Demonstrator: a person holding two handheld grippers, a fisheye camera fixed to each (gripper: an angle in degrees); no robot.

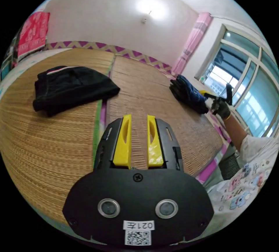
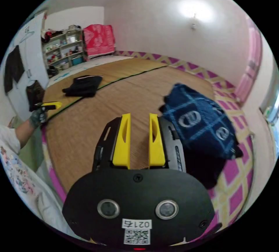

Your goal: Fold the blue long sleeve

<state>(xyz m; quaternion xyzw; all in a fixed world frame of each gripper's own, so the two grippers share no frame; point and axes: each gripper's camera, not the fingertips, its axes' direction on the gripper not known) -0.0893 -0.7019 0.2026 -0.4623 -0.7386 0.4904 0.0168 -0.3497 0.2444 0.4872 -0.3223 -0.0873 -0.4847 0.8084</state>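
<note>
My left gripper (image 1: 138,118), seen in the left gripper view: its two yellow jaws stand apart with nothing between them, hovering over the woven straw mat (image 1: 58,147). Ahead and to its left lies a folded black garment (image 1: 72,84) on the mat. Ahead and to its right, at the mat's far edge, sits the blue long sleeve (image 1: 187,93), bunched in a heap; my gloved right hand (image 1: 221,108) is just beside it, holding the other gripper, whose jaw state I cannot tell from here.

My right gripper (image 2: 139,116), seen in the right gripper view: its jaws are likewise parted and empty above the mat. The blue long sleeve (image 2: 200,124) lies just to the right of the jaws, crumpled, partly over the mat's edge and partly over the purple-patterned bedding (image 2: 232,182). Far ahead and to the left rests the black garment; at the far left, my left hand (image 2: 37,117).
</note>
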